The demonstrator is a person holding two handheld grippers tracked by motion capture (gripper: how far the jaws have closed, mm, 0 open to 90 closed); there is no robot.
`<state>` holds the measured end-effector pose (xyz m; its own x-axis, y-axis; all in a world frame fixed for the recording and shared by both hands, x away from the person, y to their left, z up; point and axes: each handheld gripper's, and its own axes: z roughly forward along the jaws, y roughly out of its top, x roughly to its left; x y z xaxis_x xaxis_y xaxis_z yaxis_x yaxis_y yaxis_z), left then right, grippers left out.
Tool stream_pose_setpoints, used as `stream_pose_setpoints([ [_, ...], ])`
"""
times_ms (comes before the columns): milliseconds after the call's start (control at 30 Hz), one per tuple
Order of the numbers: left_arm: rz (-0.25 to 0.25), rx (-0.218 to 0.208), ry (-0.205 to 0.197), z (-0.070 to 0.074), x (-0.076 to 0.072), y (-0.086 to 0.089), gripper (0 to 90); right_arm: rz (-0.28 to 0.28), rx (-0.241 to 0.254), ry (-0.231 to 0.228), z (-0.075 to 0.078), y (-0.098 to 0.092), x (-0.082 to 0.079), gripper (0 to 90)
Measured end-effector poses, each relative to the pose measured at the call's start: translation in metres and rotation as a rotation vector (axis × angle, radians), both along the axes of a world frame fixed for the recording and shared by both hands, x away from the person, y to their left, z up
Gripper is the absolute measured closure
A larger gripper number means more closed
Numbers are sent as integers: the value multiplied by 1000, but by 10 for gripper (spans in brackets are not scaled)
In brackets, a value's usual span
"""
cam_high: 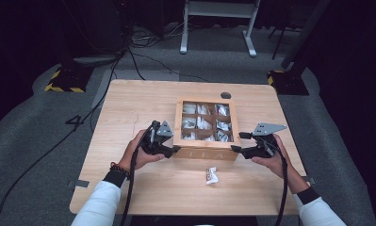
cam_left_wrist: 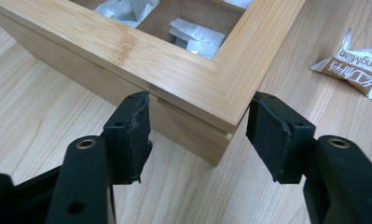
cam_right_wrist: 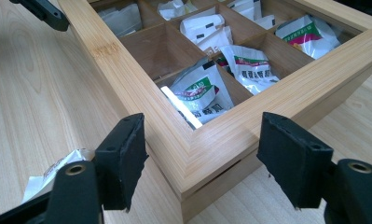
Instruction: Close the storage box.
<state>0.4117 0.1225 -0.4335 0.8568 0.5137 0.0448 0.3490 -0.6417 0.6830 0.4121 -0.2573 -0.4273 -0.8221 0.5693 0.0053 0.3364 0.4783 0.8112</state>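
Note:
A wooden tea box (cam_high: 178, 123) marked TEA stands mid-table, its windowed lid down over compartments of tea packets. My left gripper (cam_high: 174, 150) is at the box's front left corner. In the left gripper view the left gripper (cam_left_wrist: 200, 121) is open, one jaw on each side of that box corner (cam_left_wrist: 211, 93). My right gripper (cam_high: 236, 142) is at the front right corner. The right gripper view has the right gripper (cam_right_wrist: 202, 140) open astride the box corner (cam_right_wrist: 207, 149). A loose tea packet (cam_high: 212, 175) lies in front of the box, seen too as the packet (cam_left_wrist: 356, 70) and packet (cam_right_wrist: 53, 172).
The wooden table (cam_high: 129, 108) has bare room left of the box and along its front edge. A dark round hole (cam_high: 225, 95) sits behind the box. Cables, striped stand bases (cam_high: 65, 80) and a white desk frame (cam_high: 218, 28) are on the floor beyond.

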Motion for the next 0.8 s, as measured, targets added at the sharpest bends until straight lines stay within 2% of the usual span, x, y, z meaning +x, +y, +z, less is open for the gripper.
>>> stream_pose_setpoints([
  [233, 12, -19, 8, -3, 0, 2, 336, -2, 1, 3, -1, 0, 0, 320],
  [333, 22, -26, -9, -4, -3, 3, 314, -1, -5, 3, -1, 0, 0, 321],
  [500, 39, -17, -36, -3, -6, 2, 228, 0, -19, -11, 1, 1, -2, 340],
  [700, 60, -14, -76, 0, -12, 3, 202, 1, -32, -21, 5, 1, -4, 321],
  [800, 58, -11, -83, 3, -14, 4, 185, 3, -40, -27, 7, 1, -6, 306],
])
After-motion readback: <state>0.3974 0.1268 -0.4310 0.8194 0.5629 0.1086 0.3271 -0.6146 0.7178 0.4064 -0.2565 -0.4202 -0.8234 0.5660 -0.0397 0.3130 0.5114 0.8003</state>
